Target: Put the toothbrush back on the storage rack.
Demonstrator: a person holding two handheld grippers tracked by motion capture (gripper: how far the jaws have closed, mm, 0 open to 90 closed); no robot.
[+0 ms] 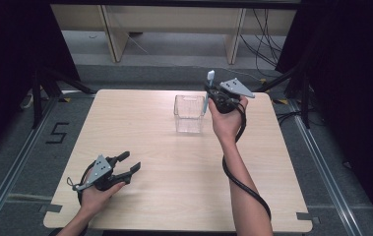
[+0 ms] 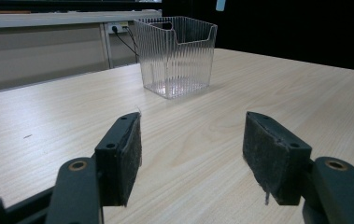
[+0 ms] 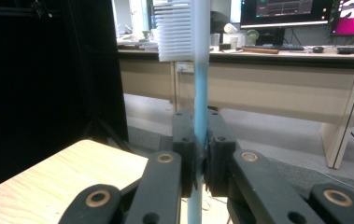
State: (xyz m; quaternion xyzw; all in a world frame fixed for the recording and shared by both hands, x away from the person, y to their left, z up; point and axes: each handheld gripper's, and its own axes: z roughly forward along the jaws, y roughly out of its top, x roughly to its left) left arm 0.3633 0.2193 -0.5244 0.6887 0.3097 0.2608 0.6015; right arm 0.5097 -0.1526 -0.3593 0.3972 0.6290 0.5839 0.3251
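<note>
i'm seeing a number 5 (image 1: 57,132) marking the floor, and monitors (image 3: 284,10) glowing over the far desk (image 3: 277,77).

I am looking at a light wooden table (image 1: 174,196) with rounded corners, standing on a grey floor (image 1: 21,147). One thing sits directly on it: a clear ribbed plastic box (image 1: 189,114), upright and open at the top, near the far edge and a little right of the middle. From the left gripper view the box (image 2: 177,56) appears empty, with a cut-out in its rim. My left hand (image 1: 95,194) rests near the near left corner. A "5" is marked on the floor by the left edge.
</note>
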